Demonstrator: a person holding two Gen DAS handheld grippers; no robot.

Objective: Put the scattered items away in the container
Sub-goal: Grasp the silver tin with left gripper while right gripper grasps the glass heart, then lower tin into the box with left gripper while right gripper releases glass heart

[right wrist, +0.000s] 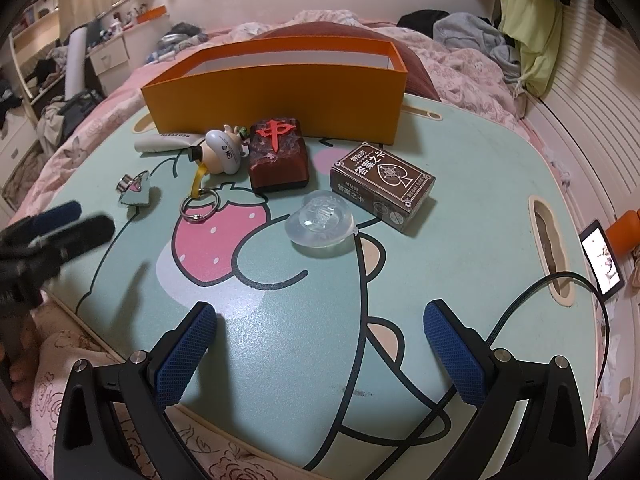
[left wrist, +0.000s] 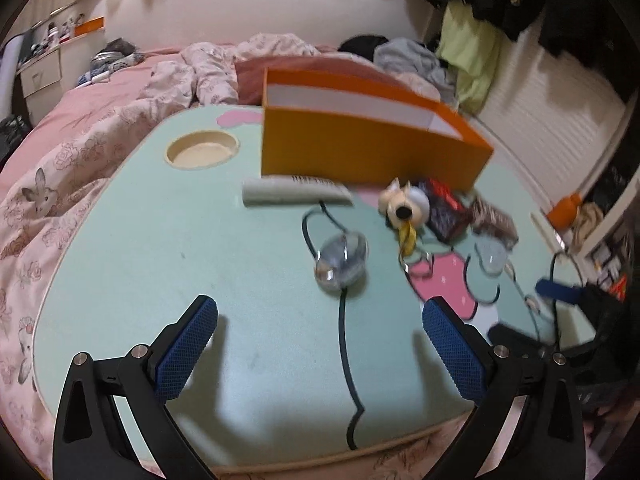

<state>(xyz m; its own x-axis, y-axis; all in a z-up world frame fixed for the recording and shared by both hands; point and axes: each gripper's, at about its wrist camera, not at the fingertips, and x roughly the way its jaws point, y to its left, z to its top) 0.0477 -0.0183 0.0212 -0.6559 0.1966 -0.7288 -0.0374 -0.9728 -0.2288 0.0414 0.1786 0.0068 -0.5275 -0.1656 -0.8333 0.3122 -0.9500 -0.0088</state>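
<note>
Left gripper (left wrist: 320,344) spread, empty; right gripper (right wrist: 320,344) spread, empty. Box (right wrist: 276,92) behind scattered items on tray (right wrist: 460,264).

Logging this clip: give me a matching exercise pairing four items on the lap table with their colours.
Things:
1. box
2. mahjong-tile block
3. card pack
4. tube

Colours:
A. brown with white print
B. orange
C. white
D. dark red with a red character

Pairs: 1-B, 2-D, 3-A, 4-C
</note>
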